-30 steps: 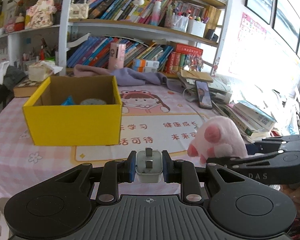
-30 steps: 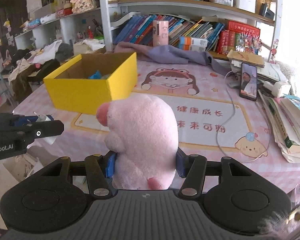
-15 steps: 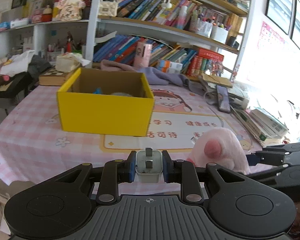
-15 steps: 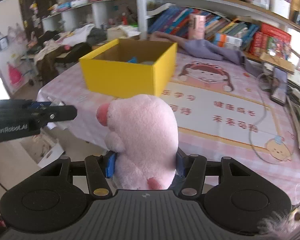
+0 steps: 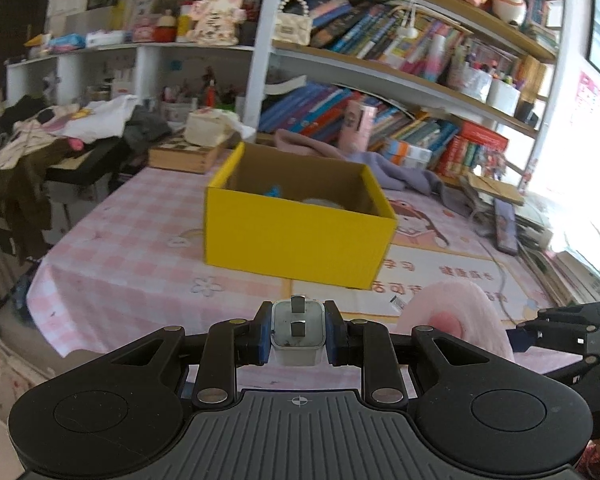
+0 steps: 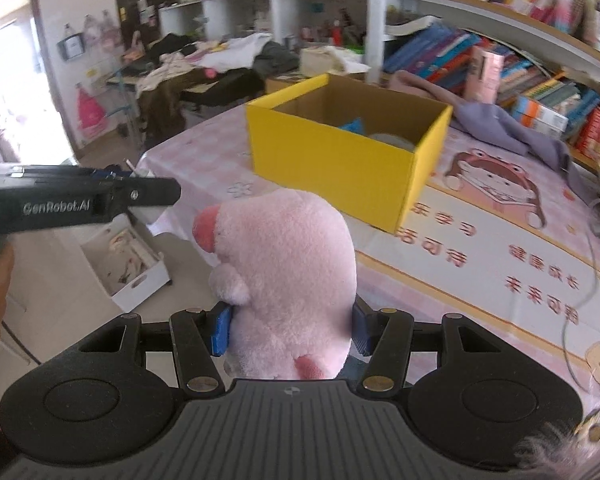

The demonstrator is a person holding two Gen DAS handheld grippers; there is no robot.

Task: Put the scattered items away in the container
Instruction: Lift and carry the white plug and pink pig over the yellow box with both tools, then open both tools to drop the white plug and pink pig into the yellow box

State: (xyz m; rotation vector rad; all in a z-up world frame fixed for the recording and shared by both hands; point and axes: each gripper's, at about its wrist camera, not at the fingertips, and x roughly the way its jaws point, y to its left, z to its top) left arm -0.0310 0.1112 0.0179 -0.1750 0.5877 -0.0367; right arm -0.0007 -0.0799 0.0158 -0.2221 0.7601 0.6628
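My left gripper (image 5: pixel 298 336) is shut on a small white charger plug (image 5: pixel 298 334), prongs facing up, held short of the table's near edge. Ahead of it stands the open yellow box (image 5: pixel 296 236), with a blue item and a round grey item inside. My right gripper (image 6: pixel 290 330) is shut on a pink plush pig (image 6: pixel 280 284), which hides the gap between its blue pads. The same box (image 6: pixel 340 160) lies ahead and slightly right of the pig. In the left wrist view the pig (image 5: pixel 456 320) shows at the lower right; in the right wrist view the left gripper (image 6: pixel 156 194) sits at the left.
A pink checked tablecloth (image 5: pixel 132 248) and a cartoon desk mat (image 6: pixel 500 240) cover the table. A purple cloth (image 6: pixel 500 128), a phone (image 5: pixel 504 226) and a cable lie at the right. Bookshelves stand behind. A white tray (image 6: pixel 128 268) sits on the floor to the left.
Both grippers have moved leftward along the table's near edge with their loads; the yellow box now appears further right and more central in both views. Grips unchanged.
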